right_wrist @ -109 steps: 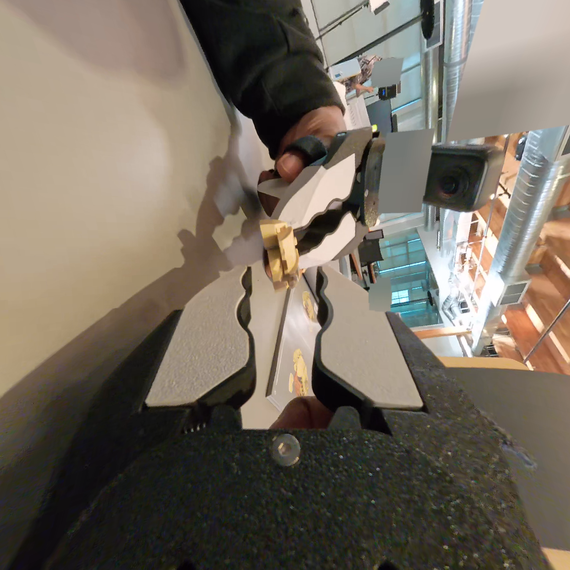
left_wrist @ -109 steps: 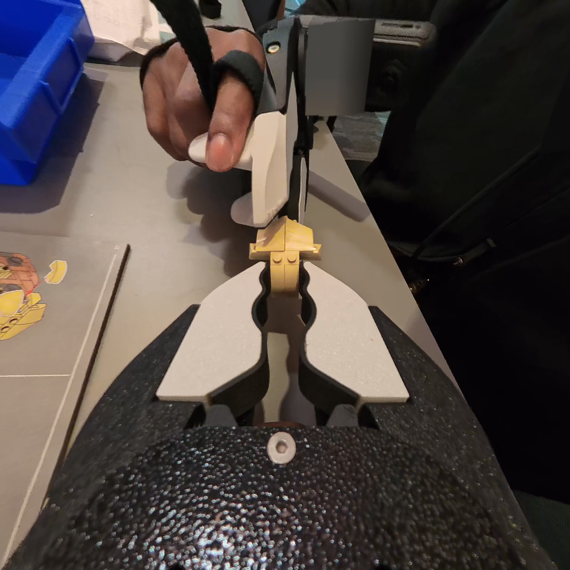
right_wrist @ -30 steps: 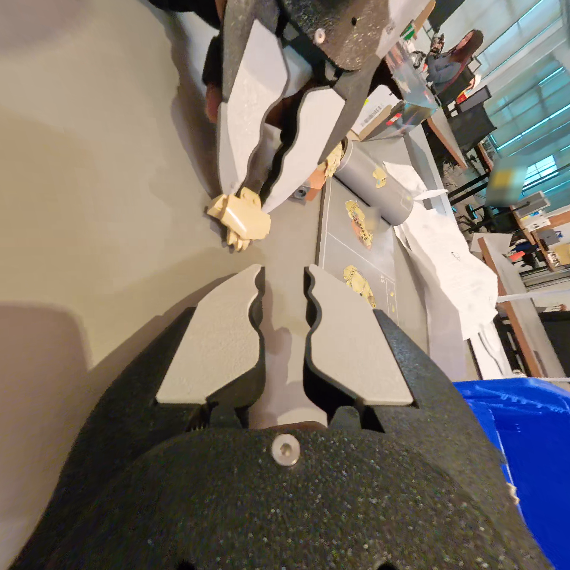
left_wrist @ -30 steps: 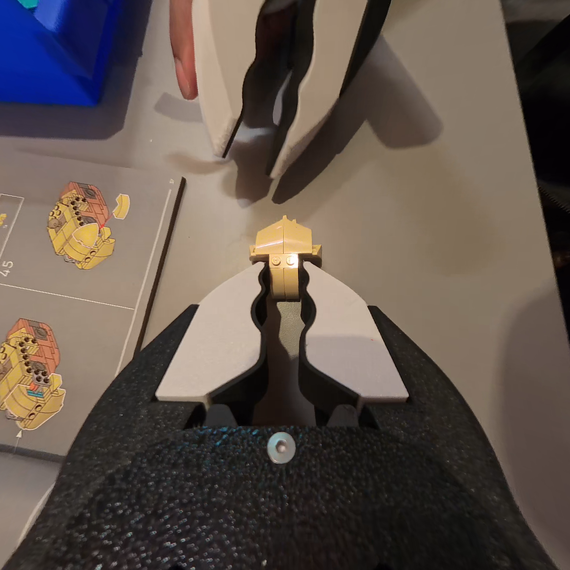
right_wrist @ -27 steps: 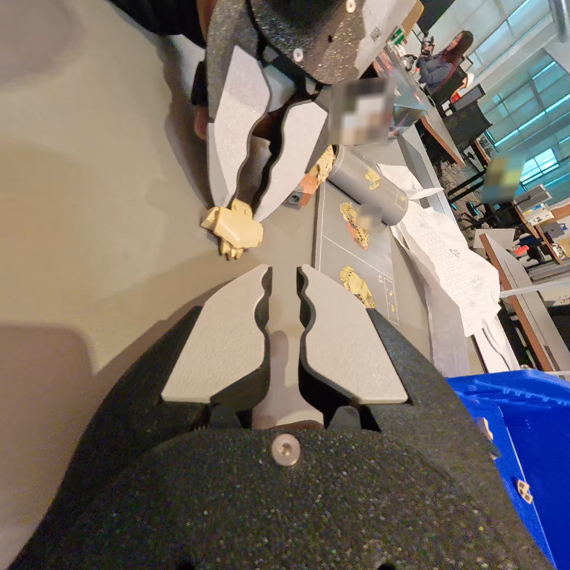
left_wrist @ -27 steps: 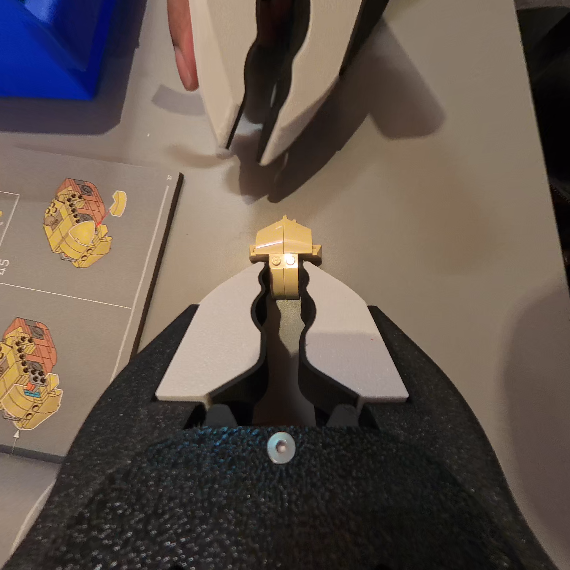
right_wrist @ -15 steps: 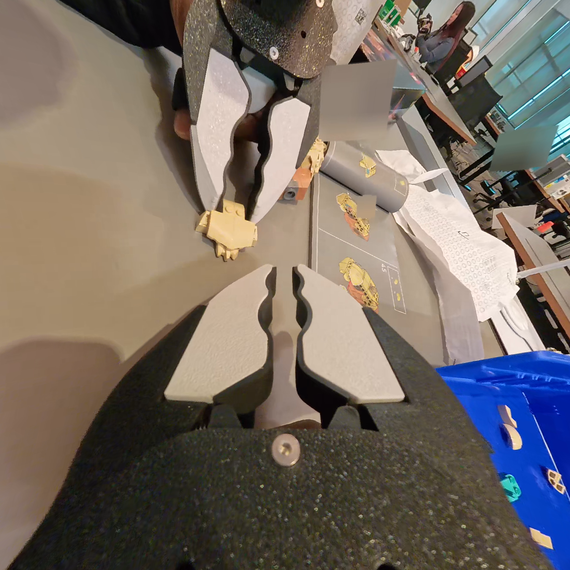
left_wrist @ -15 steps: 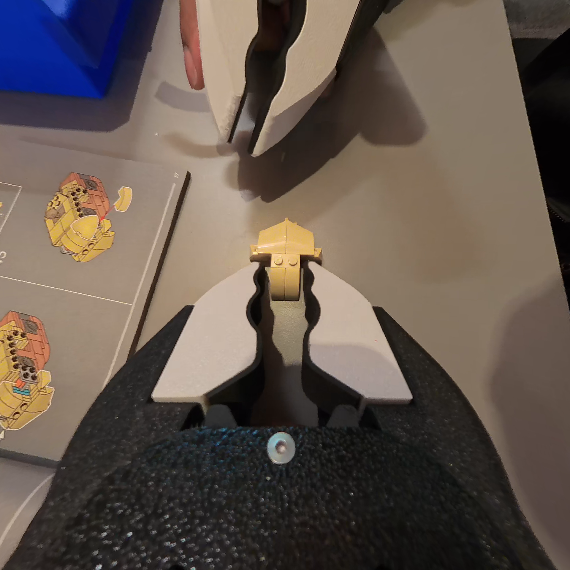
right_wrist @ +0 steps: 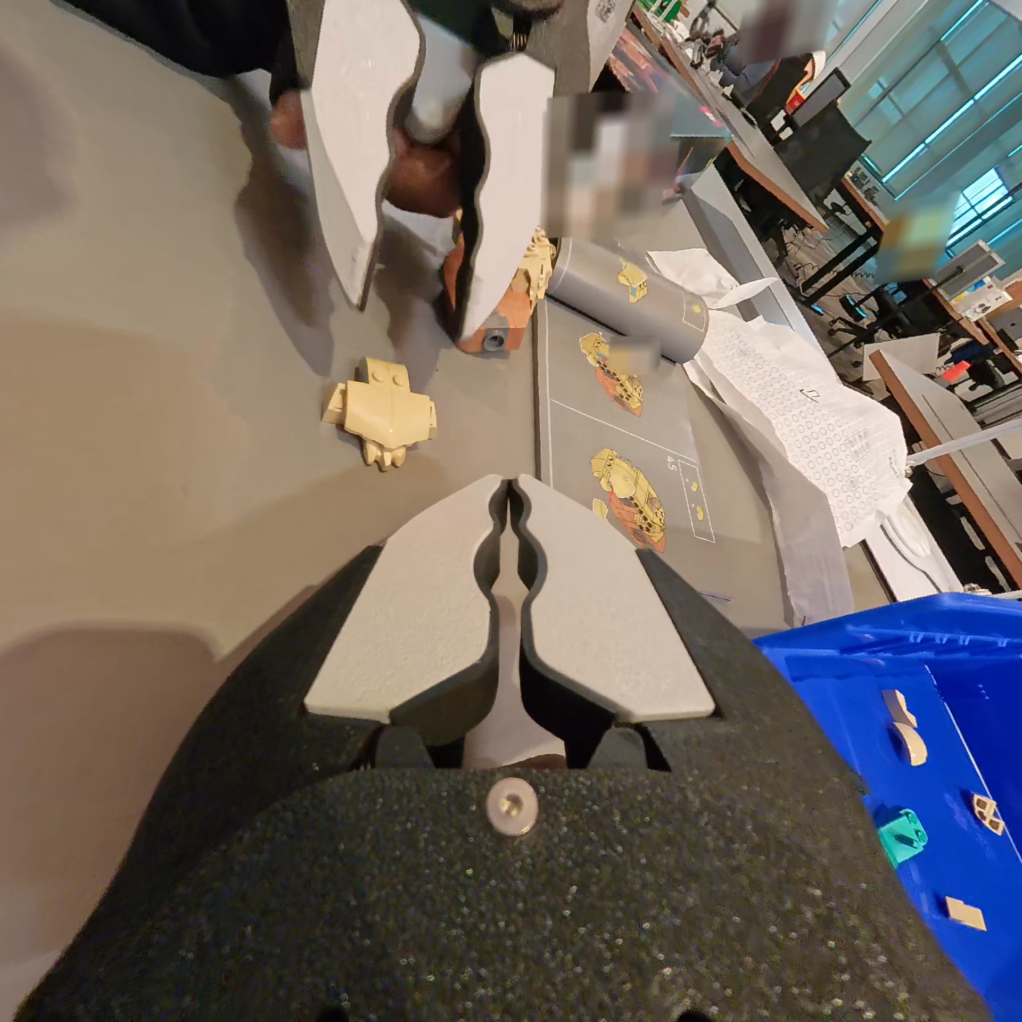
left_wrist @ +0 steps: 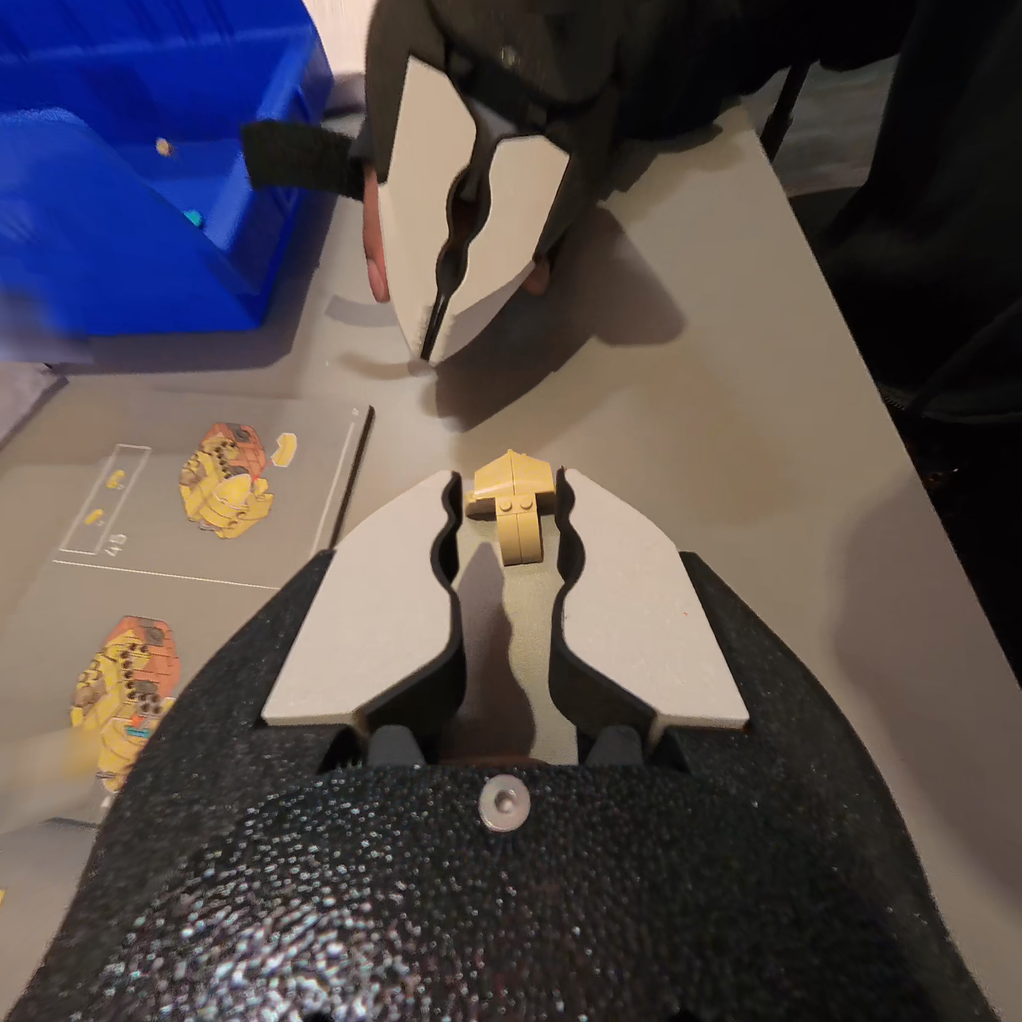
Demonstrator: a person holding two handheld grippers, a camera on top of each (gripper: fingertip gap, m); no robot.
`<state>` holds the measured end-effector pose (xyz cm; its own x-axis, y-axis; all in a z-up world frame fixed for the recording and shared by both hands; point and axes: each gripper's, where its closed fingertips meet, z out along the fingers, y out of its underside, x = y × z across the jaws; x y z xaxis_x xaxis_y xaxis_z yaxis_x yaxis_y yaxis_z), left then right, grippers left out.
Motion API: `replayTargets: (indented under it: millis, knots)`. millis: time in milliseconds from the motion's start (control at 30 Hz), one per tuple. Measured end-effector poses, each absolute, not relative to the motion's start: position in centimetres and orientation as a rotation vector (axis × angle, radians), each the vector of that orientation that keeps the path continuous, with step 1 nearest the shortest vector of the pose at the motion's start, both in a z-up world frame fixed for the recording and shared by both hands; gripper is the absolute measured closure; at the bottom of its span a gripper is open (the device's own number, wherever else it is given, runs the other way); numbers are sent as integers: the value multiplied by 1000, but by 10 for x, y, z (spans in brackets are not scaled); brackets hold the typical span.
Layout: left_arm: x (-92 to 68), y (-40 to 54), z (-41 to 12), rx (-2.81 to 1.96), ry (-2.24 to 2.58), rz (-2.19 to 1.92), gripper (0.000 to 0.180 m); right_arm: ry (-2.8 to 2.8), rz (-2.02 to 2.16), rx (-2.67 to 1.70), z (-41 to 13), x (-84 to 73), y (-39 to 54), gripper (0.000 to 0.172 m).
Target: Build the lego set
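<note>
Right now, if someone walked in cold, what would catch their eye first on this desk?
Probably the small tan brick model, lying alone on the grey table between the open fingers of the left gripper, which do not grip it. Next, the bright blue bin of loose pieces at the side, and the open instruction booklet with its yellow and orange build pictures. The right gripper is shut with nothing in it.
</note>
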<state>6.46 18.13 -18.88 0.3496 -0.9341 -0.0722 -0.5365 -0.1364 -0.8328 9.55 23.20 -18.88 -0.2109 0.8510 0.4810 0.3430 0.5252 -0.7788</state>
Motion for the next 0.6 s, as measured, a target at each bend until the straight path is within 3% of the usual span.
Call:
replayTargets:
  millis: [200, 600]
  knots:
    - [32, 187, -150, -1612, 1244, -589, 150, -1754, 643, -1044, -187, 94, 238, 172]
    - [-71, 230, -72, -1369, 658, -473, 157, -1797, 711, -1083, -190, 94, 237, 172]
